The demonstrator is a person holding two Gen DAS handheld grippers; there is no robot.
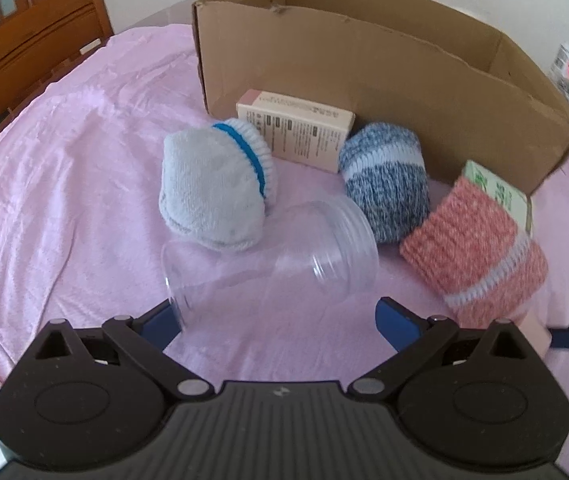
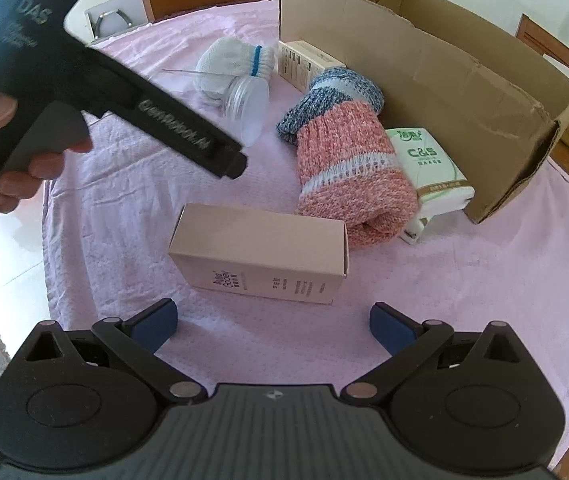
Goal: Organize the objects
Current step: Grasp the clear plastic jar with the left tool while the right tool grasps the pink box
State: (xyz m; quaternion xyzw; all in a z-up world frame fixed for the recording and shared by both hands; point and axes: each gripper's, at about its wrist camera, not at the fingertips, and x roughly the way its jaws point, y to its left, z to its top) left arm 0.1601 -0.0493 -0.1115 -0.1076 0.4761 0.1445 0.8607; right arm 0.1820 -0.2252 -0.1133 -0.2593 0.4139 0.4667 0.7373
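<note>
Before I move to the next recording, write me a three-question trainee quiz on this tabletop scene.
1. True or false: the clear plastic jar stands upright.
2. Which item lies directly ahead of the right gripper? A) pink carton B) grey sock roll C) tissue pack
3. Fill in: both the left gripper and the right gripper are ____ and hold nothing.

Key: 1 false, the jar lies on its side on the pink cloth; 2 A; 3 open.
</note>
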